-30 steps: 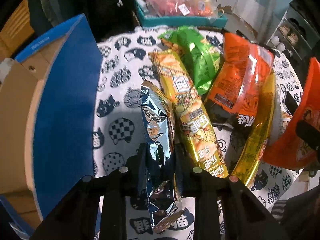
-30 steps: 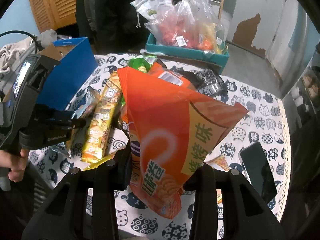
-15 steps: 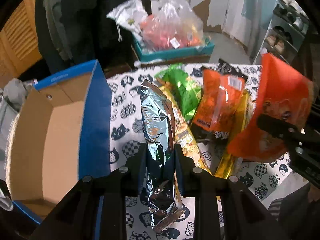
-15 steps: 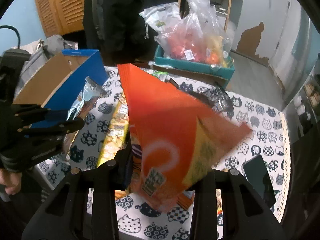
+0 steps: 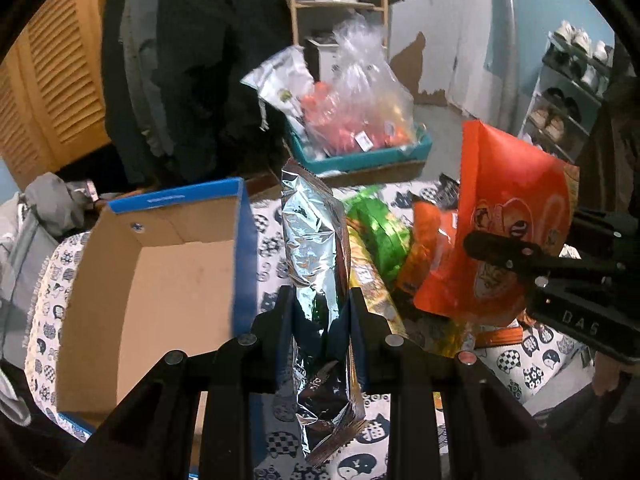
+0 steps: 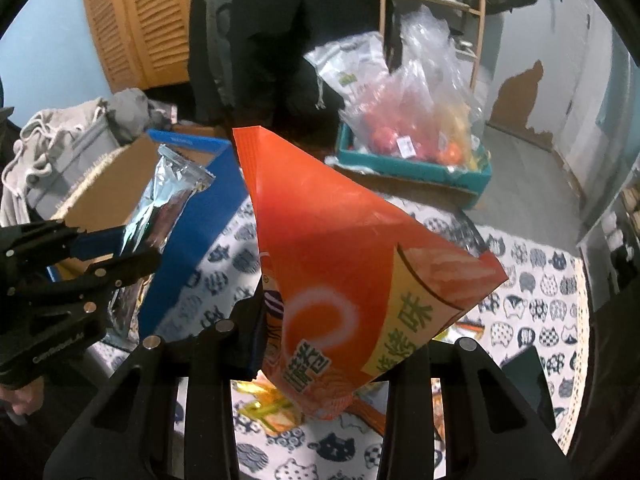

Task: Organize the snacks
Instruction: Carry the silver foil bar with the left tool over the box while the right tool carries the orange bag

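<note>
My left gripper [image 5: 320, 312] is shut on a silver foil snack pack [image 5: 316, 248] and holds it upright above the table, just right of an open blue cardboard box [image 5: 160, 280]. The pack also shows in the right wrist view [image 6: 168, 196], beside the box [image 6: 200, 240]. My right gripper [image 6: 324, 340] is shut on a large orange chip bag [image 6: 340, 264], lifted over the table; the bag shows at the right of the left wrist view [image 5: 504, 216]. Green [image 5: 380, 232], yellow [image 5: 372, 280] and orange [image 5: 428, 224] snack packs lie on the table.
The table has a cat-print cloth [image 6: 532, 292]. A teal tray [image 5: 360, 156] holding a clear bag of produce stands behind it. A dark phone [image 6: 528, 376] lies at the table's right edge. Grey clothes [image 6: 68, 140] lie left of the box. A shoe rack [image 5: 568, 92] stands far right.
Both grippers have risen with their snacks. The silver pack has moved up and closer to the box. The orange bag has lifted higher over the table.
</note>
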A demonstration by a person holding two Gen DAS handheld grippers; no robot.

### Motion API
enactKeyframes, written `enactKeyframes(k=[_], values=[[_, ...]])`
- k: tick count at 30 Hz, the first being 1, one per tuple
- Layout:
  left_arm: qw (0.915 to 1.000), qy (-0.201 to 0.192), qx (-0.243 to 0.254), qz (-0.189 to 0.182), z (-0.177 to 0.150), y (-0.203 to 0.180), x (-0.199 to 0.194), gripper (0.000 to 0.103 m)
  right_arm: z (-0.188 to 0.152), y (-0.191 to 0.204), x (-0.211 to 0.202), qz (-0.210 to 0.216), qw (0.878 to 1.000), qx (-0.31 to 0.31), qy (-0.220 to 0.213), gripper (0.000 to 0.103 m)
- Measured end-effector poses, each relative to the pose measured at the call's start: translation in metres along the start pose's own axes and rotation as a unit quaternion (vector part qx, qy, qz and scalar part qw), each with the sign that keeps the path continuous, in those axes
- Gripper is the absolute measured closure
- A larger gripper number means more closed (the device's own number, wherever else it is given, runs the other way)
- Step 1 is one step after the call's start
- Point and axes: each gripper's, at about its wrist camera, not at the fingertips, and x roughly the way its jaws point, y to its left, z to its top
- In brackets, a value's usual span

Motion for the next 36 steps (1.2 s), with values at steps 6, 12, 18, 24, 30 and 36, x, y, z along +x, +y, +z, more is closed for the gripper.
enactKeyframes(k=[6, 12, 18, 24, 30, 36], values=[[0.9995, -0.011, -0.025, 0.014, 0.003, 0.030, -0.009, 0.077, 0.023, 0.017, -0.002, 0.014, 1.000, -0.005, -0.008, 0.069], [0.9974, -0.019, -0.062, 0.031, 0.002, 0.068, -0.018, 0.077, 0.046, 0.041, 0.002, 0.031, 0.999, -0.017, -0.012, 0.069], [0.9946, -0.017, -0.084, 0.058, -0.006, 0.103, -0.022, 0.077, 0.066, 0.073, 0.011, 0.046, 0.998, -0.036, -0.008, 0.069], [0.9916, -0.009, -0.101, 0.081, -0.018, 0.136, -0.019, 0.077, 0.085, 0.107, 0.023, 0.063, 0.996, -0.062, 0.000, 0.069], [0.9873, 0.016, -0.122, 0.101, -0.032, 0.166, -0.001, 0.077, 0.095, 0.137, 0.036, 0.083, 0.993, -0.081, 0.013, 0.069], [0.9804, 0.045, -0.158, 0.109, -0.040, 0.190, 0.019, 0.076, 0.100, 0.160, 0.051, 0.098, 0.990, -0.094, 0.027, 0.069]])
